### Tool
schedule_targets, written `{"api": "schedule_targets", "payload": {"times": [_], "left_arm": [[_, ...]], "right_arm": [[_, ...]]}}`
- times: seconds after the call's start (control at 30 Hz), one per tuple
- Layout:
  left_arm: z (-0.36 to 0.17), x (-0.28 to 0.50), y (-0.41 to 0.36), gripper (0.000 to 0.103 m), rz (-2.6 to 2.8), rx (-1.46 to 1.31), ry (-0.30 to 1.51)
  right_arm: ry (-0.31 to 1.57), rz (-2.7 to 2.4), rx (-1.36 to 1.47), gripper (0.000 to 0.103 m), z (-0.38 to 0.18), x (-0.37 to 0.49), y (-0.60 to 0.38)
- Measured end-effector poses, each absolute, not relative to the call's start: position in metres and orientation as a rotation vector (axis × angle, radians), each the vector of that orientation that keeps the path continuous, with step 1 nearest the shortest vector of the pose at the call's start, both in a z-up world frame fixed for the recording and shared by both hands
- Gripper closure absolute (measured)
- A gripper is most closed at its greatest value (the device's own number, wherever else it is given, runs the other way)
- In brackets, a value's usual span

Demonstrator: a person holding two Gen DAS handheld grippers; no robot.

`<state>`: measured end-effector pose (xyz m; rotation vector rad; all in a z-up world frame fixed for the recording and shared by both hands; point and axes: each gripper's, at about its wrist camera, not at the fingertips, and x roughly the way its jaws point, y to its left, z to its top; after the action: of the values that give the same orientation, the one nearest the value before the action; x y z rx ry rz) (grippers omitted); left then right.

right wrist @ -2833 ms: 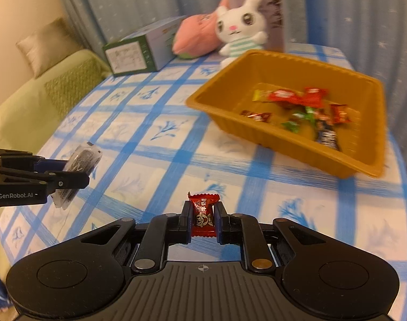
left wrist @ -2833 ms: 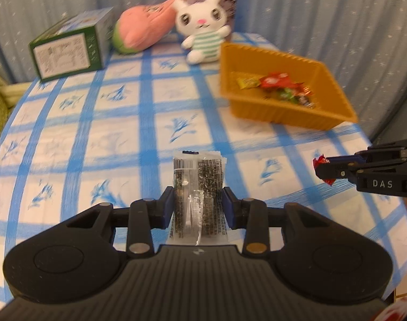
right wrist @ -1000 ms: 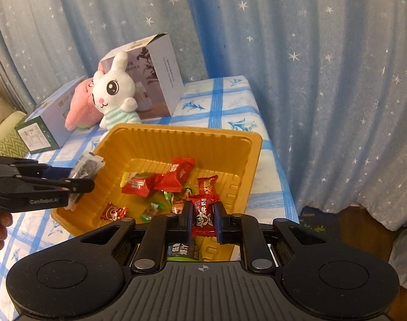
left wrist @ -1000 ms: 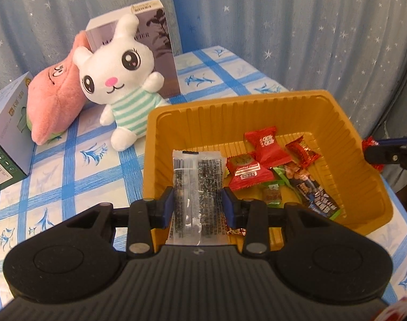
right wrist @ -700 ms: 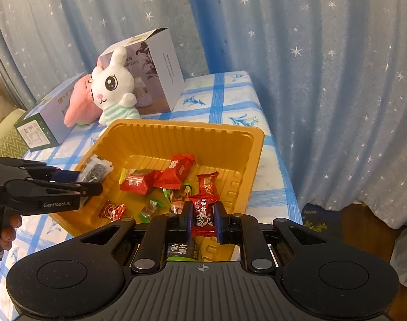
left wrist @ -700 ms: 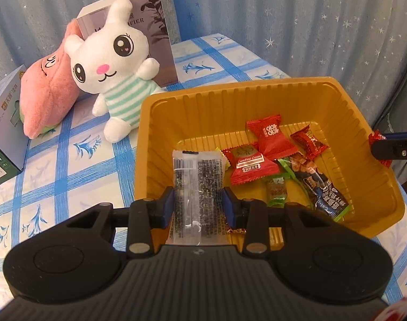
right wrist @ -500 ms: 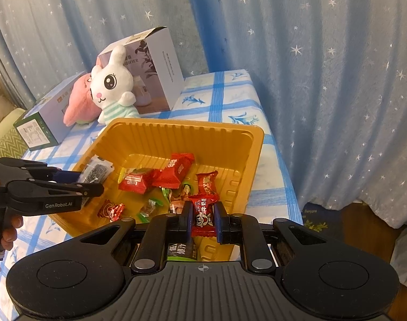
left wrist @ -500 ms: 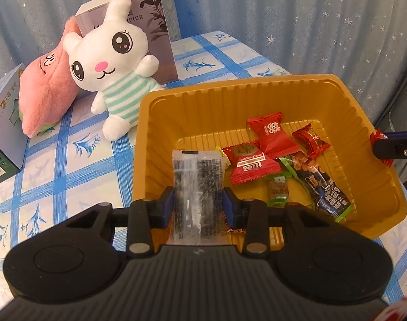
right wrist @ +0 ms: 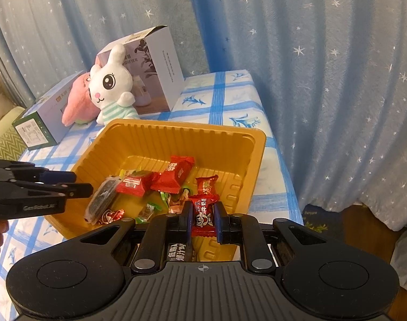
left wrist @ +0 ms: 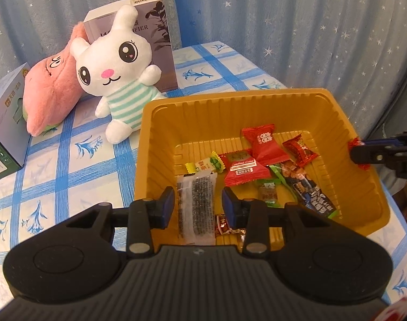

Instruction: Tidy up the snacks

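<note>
Dropping snacks into the yellow tray (left wrist: 345, 117)

Our left tool (left wrist: 198, 204) is open, the dark packet (left wrist: 196, 208) loose. Our right tool (right wrist: 202, 219) squeezes a red candy (right wrist: 202, 215); next it lets go.

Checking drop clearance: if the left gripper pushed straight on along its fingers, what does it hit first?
Probably the clear seaweed packet, lying loose between the left gripper's open fingers on the snack pile in the yellow tray. Under it sits the tray floor. Depth is hard to judge through the fisheye.
</note>
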<state>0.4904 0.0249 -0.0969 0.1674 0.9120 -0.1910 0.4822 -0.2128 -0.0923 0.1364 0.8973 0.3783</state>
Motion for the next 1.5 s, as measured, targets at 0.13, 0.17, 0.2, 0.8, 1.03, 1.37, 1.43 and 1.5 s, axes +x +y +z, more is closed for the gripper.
{"api": "schedule_targets", "payload": {"times": [0.13,0.17,0.2,0.8,1.03,1.37,1.43,1.5], "left_arm": [[-0.093,0.486,0.026,0.065,-0.193,0.152,0.905],[-0.093,0.485,0.026,0.065,-0.194,0.148,0.903],[-0.092,0.484,0.026,0.064,-0.193,0.144,0.903],[-0.091,0.476,0.027,0.058,-0.176,0.119,0.901],[-0.087,0.474,0.028,0.057,-0.168,0.118,0.896],[-0.078,0.465,0.028,0.055,-0.165,0.107,0.884],[-0.075,0.462,0.029,0.055,-0.157,0.103,0.884],[-0.072,0.458,0.031,0.055,-0.154,0.099,0.880]], "right_arm": [[0.902,0.379,0.126,0.086,-0.095,0.486,-0.209],[0.904,0.379,0.123,0.086,-0.097,0.487,-0.208],[0.907,0.380,0.118,0.086,-0.098,0.489,-0.207],[0.906,0.387,0.000,0.085,-0.113,0.503,-0.191],[0.916,0.395,0.010,0.084,-0.114,0.499,-0.191],[0.908,0.394,0.034,0.084,-0.107,0.488,-0.193],[0.904,0.393,0.041,0.084,-0.103,0.485,-0.193],[0.901,0.394,0.053,0.084,-0.099,0.480,-0.193]]}}
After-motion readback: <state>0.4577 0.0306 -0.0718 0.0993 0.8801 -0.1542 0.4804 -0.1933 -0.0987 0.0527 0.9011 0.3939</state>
